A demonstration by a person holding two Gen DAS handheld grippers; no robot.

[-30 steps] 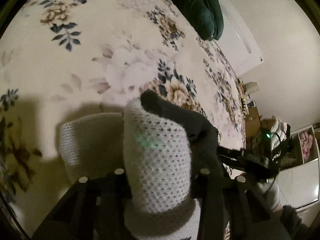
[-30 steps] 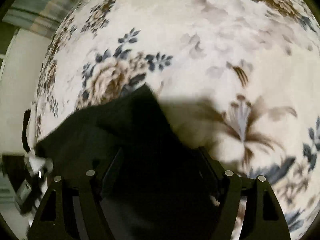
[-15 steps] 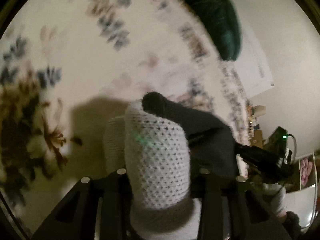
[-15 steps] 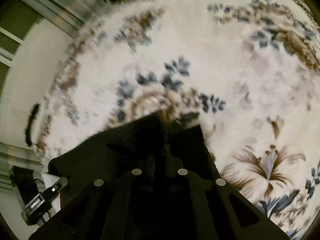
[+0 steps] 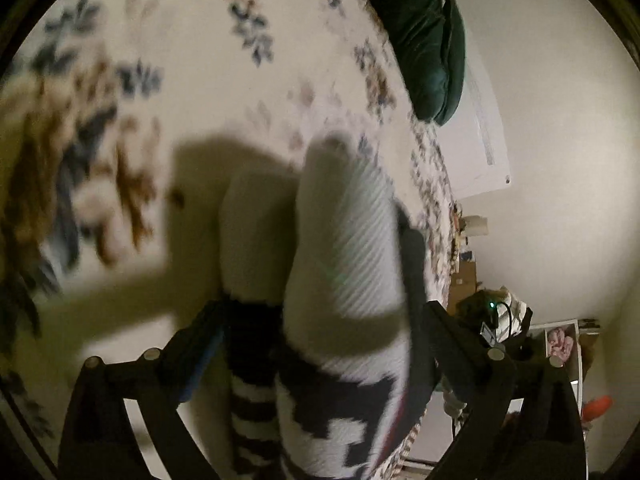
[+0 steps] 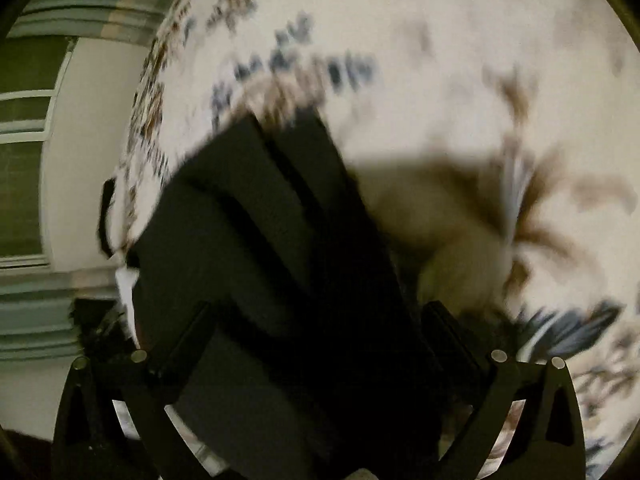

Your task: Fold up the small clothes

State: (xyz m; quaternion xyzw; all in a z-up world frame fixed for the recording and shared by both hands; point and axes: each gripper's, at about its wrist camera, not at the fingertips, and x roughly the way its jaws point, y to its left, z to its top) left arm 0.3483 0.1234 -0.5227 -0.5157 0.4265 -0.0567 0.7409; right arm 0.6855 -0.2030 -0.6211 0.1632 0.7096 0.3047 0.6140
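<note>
two claws, both mine, and both have just been opening; their jaws now stand wide apart with cloth lying loose between them. nearest in the left wrist view, my left gripper (image 5: 320, 320) has its dark fingers (image 5: 192, 344) spread to either side of the white knit sock (image 5: 344, 240), whose cuff close to the camera carries black and white stripes and blocks; neither pad presses on it, though motion blur makes the edges soft. a second pale fold of the same knit lies just left of it, and a dark piece of cloth (image 5: 414, 264) runs along its right side, touching it. nearest in the right wrist view, my right gripper (image 6: 316, 340) is also spread wide over the dark garment (image 6: 260, 232), a black folded mass that fills the space between the fingers and reaches away to the upper left; i cannot tell whether the pads touch it, but they do not squeeze it. everything lies on the floral bedspread (image 5: 200, 80), cream with blue and brown flowers, under a hard shadow. farther off, at the far right of the bed, sits a dark green pillow (image 5: 420, 40), with a pale wall (image 5: 560, 120) behind it.
</note>
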